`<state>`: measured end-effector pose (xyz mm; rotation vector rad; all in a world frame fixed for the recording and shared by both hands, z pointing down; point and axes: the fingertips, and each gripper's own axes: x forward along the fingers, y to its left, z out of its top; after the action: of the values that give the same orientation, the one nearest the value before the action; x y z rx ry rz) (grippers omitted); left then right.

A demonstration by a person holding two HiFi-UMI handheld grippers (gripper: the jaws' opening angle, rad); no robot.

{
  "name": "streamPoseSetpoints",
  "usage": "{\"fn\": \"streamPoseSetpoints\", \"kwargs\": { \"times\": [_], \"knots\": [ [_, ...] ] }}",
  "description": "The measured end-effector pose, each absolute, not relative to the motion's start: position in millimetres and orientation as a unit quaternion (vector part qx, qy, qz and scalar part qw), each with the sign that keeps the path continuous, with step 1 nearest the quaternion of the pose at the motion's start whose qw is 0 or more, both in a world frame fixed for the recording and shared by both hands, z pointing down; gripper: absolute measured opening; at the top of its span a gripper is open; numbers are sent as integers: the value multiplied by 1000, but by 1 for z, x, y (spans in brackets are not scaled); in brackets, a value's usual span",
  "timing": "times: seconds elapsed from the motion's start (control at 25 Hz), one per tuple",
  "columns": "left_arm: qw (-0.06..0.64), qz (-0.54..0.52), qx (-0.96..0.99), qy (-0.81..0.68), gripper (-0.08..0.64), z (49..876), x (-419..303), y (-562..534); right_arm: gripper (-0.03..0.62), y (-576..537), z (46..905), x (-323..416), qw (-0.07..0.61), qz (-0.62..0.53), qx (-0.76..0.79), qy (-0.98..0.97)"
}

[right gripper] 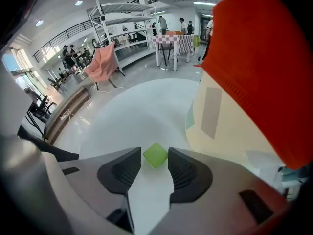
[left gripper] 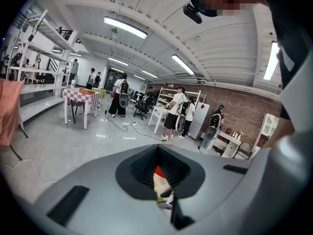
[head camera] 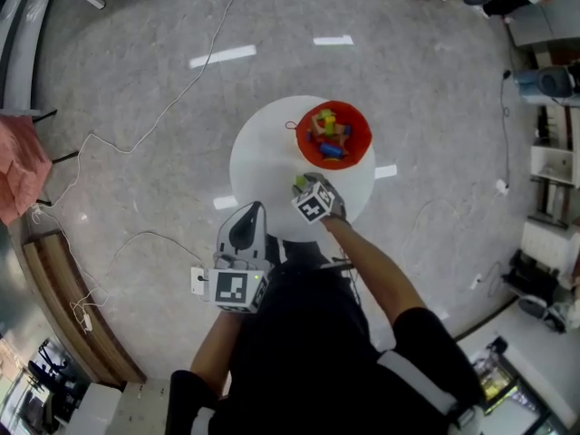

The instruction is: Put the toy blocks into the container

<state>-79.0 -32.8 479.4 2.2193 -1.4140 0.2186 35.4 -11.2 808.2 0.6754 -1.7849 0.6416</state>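
Observation:
A small green block (right gripper: 155,155) lies on the round white table (right gripper: 132,114) beside the red container (right gripper: 259,58). My right gripper (right gripper: 154,156) points steeply down over it, open, with the block between the fingertips and a gap on each side. In the head view the green block (head camera: 298,186) shows just at the right gripper (head camera: 306,192), near the red container (head camera: 305,152), which holds several coloured blocks (head camera: 328,134). My left gripper (head camera: 255,208) hangs at the near edge of the table (head camera: 263,157), shut and empty; in its own view the left gripper (left gripper: 164,180) faces out across the room.
Thin cables (head camera: 136,143) trail across the grey floor to the left of the table. A pink cloth (head camera: 18,166) and a wooden bench (head camera: 63,288) stand at the far left. Shelves and equipment line the right side. Several people stand far off in the room (left gripper: 176,111).

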Motion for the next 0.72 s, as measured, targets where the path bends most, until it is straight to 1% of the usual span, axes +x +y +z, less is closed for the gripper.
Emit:
{"fn": "streamPoseSetpoints", "kwargs": {
  "times": [0.36, 0.44, 0.52, 0.72],
  "knots": [
    [256, 84, 810, -522, -8, 484, -79, -38, 158, -13, 821, 39, 546, 268, 282, -742],
    [257, 85, 807, -524, -8, 485, -82, -38, 148, -14, 822, 40, 550, 263, 288, -739],
    [259, 88, 806, -526, -8, 487, -84, -38, 123, -15, 824, 40, 552, 258, 291, -738],
    [261, 89, 806, -524, -8, 488, -82, -40, 123, -16, 822, 38, 553, 254, 284, -741]
  ]
}}
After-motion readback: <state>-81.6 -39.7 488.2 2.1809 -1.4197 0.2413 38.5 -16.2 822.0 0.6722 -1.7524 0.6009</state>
